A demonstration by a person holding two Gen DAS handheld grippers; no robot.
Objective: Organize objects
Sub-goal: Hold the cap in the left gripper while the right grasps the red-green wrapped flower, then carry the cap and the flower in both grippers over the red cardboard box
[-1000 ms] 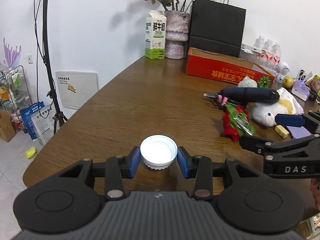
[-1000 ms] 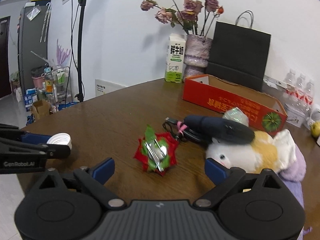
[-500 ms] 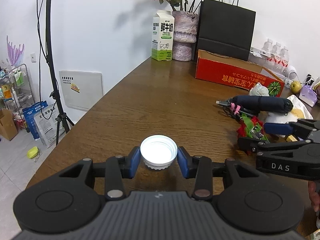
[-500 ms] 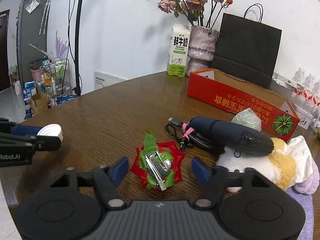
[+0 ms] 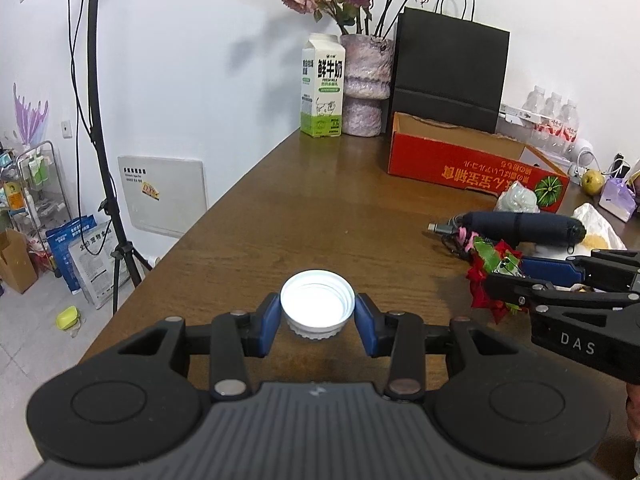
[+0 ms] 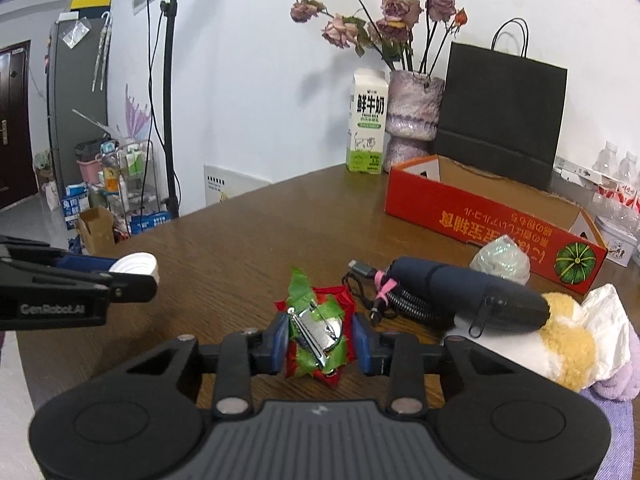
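A white cap (image 5: 317,306) is squeezed by the left gripper (image 5: 318,322). A red and green flower clip (image 6: 318,330) has just been closed on by the right gripper (image 6: 320,342).

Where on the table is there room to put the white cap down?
Bare table stretches from the cap up to the milk carton and red box. It is crowded by the red flower clip, dark pouch and plush toy.

Setting: lived-in home room. Wooden table (image 5: 320,208) bearing dried roses (image 6: 384,20), milk carton (image 5: 322,86). Cluttered storage rack (image 6: 124,176) nearby.
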